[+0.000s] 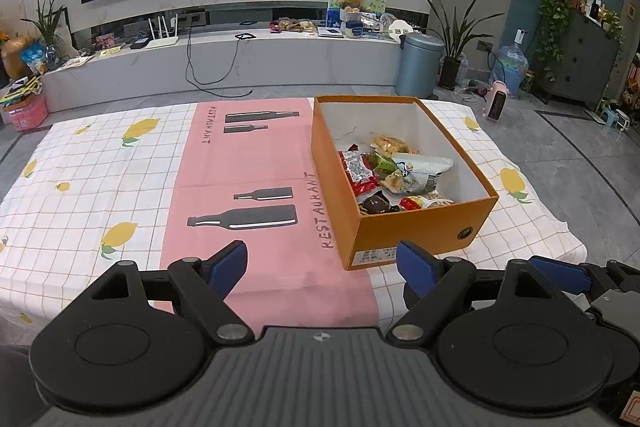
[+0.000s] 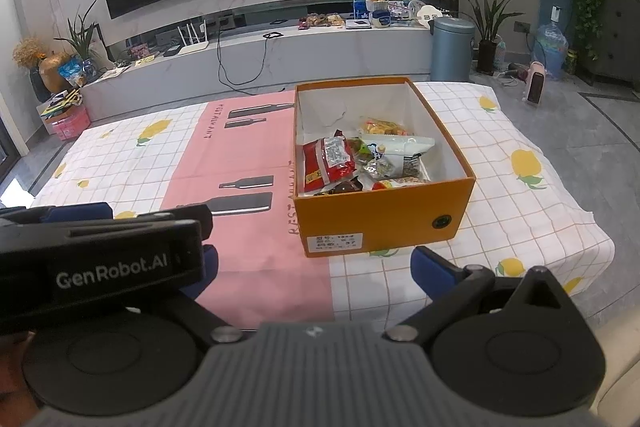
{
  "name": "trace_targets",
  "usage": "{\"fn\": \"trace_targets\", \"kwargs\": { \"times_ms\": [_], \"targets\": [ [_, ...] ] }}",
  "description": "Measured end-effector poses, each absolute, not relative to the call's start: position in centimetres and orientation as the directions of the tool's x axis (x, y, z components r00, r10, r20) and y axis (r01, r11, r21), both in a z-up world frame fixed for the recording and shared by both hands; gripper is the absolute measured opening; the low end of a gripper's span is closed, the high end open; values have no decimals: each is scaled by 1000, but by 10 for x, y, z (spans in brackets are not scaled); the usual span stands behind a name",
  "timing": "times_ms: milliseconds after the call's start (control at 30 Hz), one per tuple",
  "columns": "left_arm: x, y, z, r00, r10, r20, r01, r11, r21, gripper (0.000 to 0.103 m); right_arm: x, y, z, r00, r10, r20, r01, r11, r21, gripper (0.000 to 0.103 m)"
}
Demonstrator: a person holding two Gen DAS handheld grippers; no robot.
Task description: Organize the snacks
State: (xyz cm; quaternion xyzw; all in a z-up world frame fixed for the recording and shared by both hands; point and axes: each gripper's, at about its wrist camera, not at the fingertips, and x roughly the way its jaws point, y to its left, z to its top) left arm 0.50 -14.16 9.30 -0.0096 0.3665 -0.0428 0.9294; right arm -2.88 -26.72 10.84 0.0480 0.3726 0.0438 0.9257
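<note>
Snacks (image 1: 394,175) all sit in the box (image 1: 416,231), ahead-right of the left gripper (image 1: 322,265) and straight ahead of the right gripper (image 2: 314,267). Both grippers spread wide, holding nothing. Table (image 1: 100,167) bare of packets; looks done. If regrasping, come in from above, clear of the walls.

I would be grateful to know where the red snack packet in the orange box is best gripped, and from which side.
Probably from above. The red snack packet lies flat against the orange box's left wall, so a sideways approach is blocked. I would pinch its crimped near edge, which sits clear of the neighbouring packets.
</note>
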Motion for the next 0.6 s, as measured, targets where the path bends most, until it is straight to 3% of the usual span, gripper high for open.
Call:
{"fn": "trace_targets", "kwargs": {
  "times_ms": [600],
  "targets": [
    [6, -142, 91, 723, -80, -686, 70, 997, -43, 98, -30, -267, 106, 715, 117, -689, -42, 991, 124, 100]
  ]
}}
